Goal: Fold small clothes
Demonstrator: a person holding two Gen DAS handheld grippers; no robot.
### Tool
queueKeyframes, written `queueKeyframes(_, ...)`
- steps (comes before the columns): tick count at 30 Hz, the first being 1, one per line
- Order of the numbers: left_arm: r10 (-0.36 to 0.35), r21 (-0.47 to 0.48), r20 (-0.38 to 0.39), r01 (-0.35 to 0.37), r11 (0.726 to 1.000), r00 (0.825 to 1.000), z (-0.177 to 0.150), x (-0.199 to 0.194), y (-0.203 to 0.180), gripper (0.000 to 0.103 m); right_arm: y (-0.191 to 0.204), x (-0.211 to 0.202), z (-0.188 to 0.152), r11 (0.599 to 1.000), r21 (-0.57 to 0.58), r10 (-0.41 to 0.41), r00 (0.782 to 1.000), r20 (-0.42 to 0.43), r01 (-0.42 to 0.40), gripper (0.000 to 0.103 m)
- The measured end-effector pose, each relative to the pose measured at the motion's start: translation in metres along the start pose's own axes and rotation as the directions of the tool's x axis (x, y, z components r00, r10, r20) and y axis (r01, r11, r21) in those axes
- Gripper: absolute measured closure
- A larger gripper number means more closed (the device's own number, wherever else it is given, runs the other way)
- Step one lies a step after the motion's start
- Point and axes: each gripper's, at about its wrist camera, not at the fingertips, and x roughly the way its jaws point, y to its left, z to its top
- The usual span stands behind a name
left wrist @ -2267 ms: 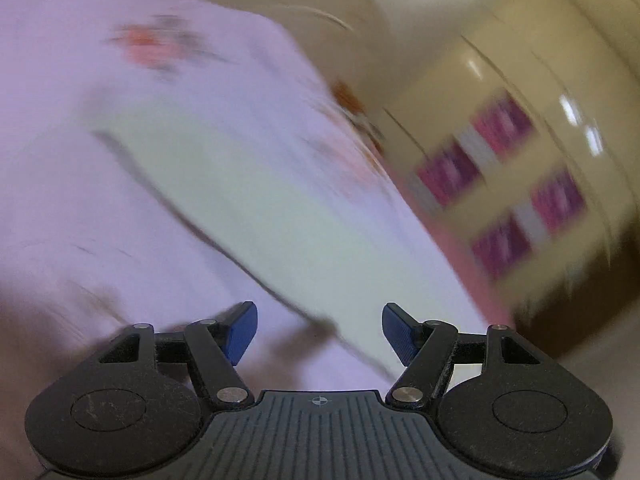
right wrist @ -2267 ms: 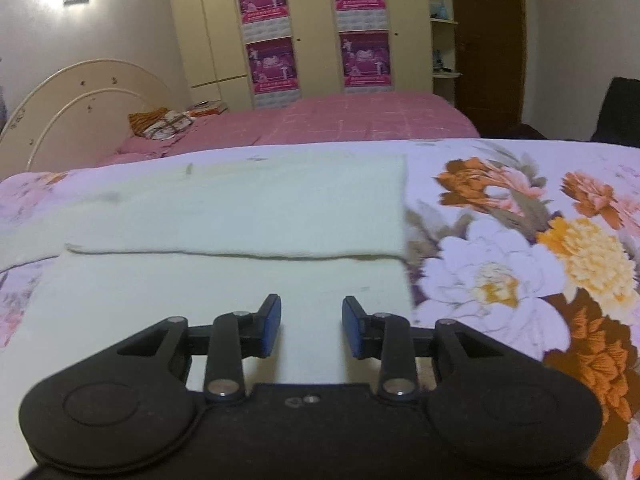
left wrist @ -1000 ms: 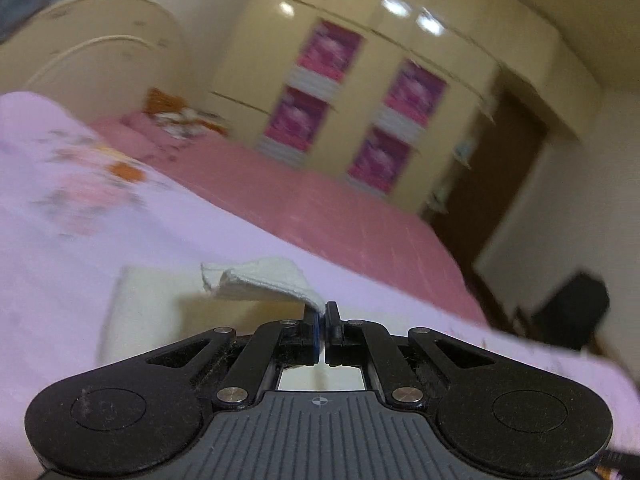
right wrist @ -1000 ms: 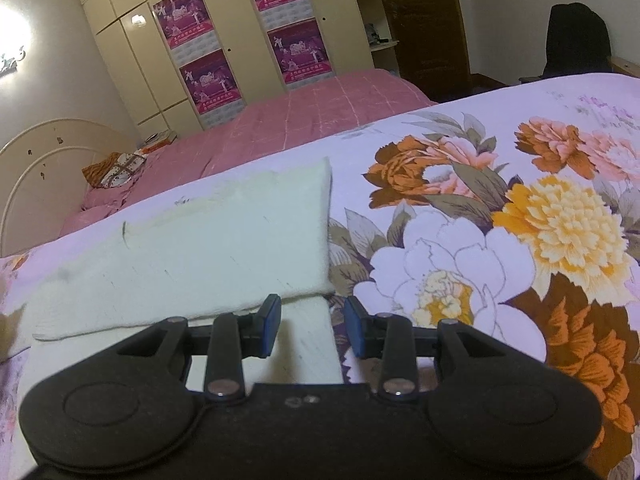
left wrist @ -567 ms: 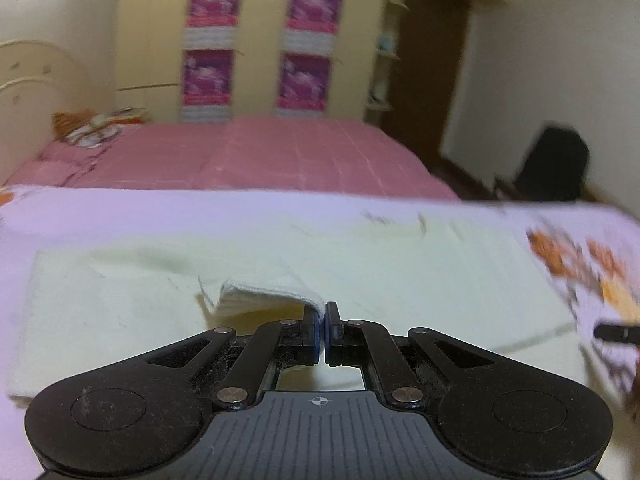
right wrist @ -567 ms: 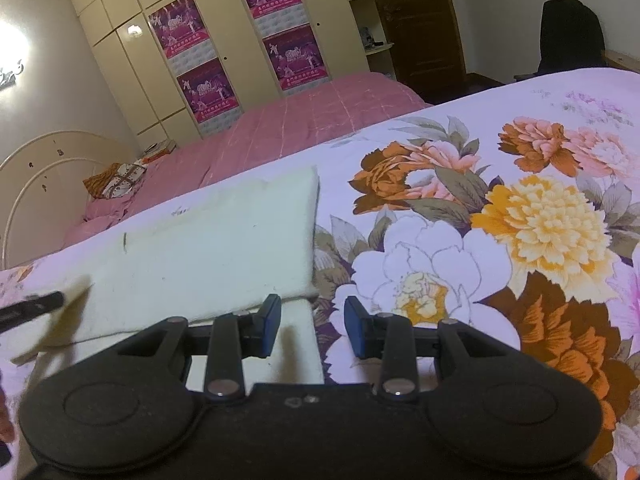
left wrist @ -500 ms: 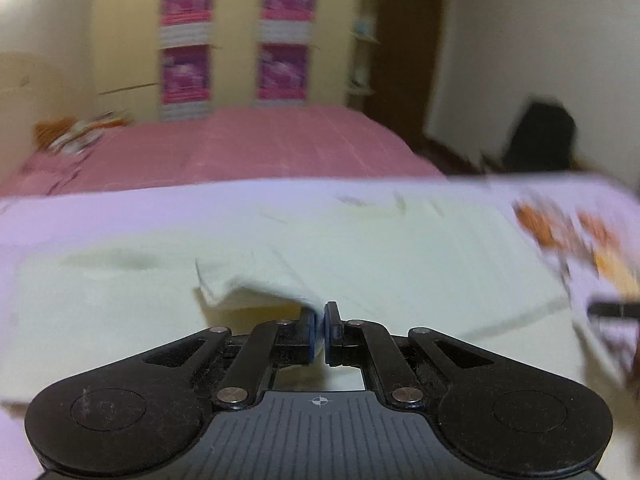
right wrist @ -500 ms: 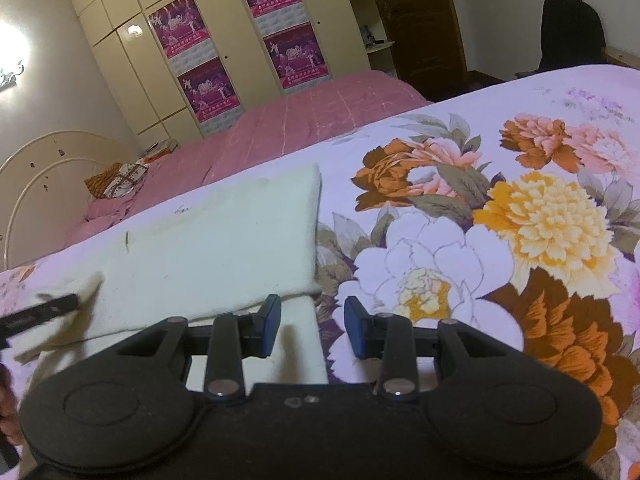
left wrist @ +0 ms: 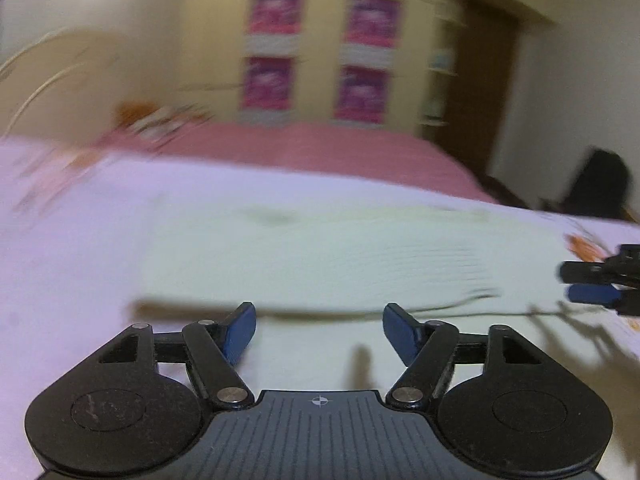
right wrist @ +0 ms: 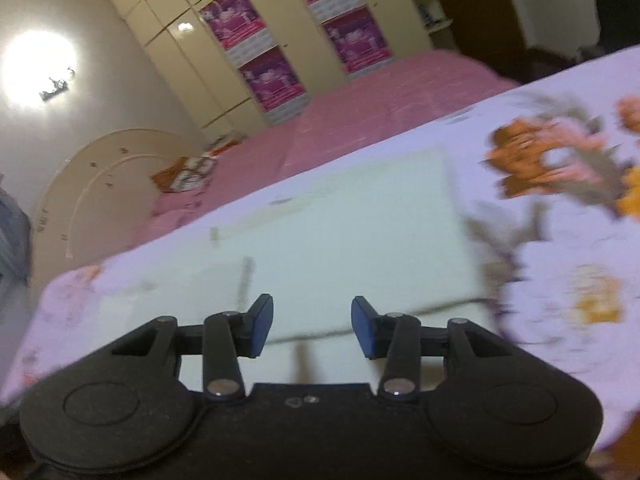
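Note:
A pale cream cloth (left wrist: 320, 256) lies folded flat on the floral bed sheet (left wrist: 72, 248). My left gripper (left wrist: 319, 330) is open and empty, just above the cloth's near layer. The right gripper's fingers (left wrist: 592, 282) show at the right edge of the left wrist view. In the right wrist view the same cloth (right wrist: 352, 248) lies ahead, its folded upper layer ending at a straight right edge. My right gripper (right wrist: 312, 328) is open and empty over the cloth's near part. Both views are motion-blurred.
The floral sheet (right wrist: 560, 208) extends to the right of the cloth. A pink bed (right wrist: 360, 120) with a cream headboard (right wrist: 100, 196) stands behind. Wardrobes with pink posters (left wrist: 316, 52) line the far wall. A dark chair (left wrist: 596, 188) stands at the right.
My left gripper has opened and let go of the cloth corner, which now lies flat. My right gripper has opened wider and its view has tilted and shifted left over the cloth.

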Motion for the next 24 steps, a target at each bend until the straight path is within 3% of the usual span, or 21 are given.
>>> queueKeyframes(4,0.081,-0.093,-0.057,-0.087,0.992,0.995,-0.010,-0.004,0.032,0.036,0.009,0.036,0.005,0.996,0.062,0.060,0.997,-0.048,-0.057,0.061)
queueKeyframes(7,0.074,-0.141,-0.067,-0.083,0.987,0.995,-0.018,-0.004,0.036,0.036,0.018,0.059,0.006,0.996,0.062,0.065,0.994,-0.084,-0.060,0.061)
queueKeyframes(11,0.056,-0.186,-0.050,-0.065,0.980,0.997,-0.020,-0.001,0.037,0.036,0.045,0.074,0.007,0.997,-0.039,0.068,0.990,-0.124,-0.073,0.061)
queueKeyframes(13,0.053,-0.177,-0.049,-0.061,0.982,0.997,-0.015,0.012,0.026,0.036,0.060,0.079,0.008,0.990,-0.117,0.066,0.987,-0.146,-0.084,0.097)
queueKeyframes(19,0.057,-0.144,-0.047,-0.063,0.988,0.997,0.010,0.047,0.022,0.036,0.079,0.046,0.027,0.976,-0.188,0.107,0.994,-0.017,-0.108,0.097)
queueKeyframes(24,0.100,-0.086,-0.101,-0.109,0.990,0.990,0.011,0.059,0.013,0.036,0.069,0.030,0.036,0.978,-0.188,0.095,0.995,0.007,-0.092,0.097)
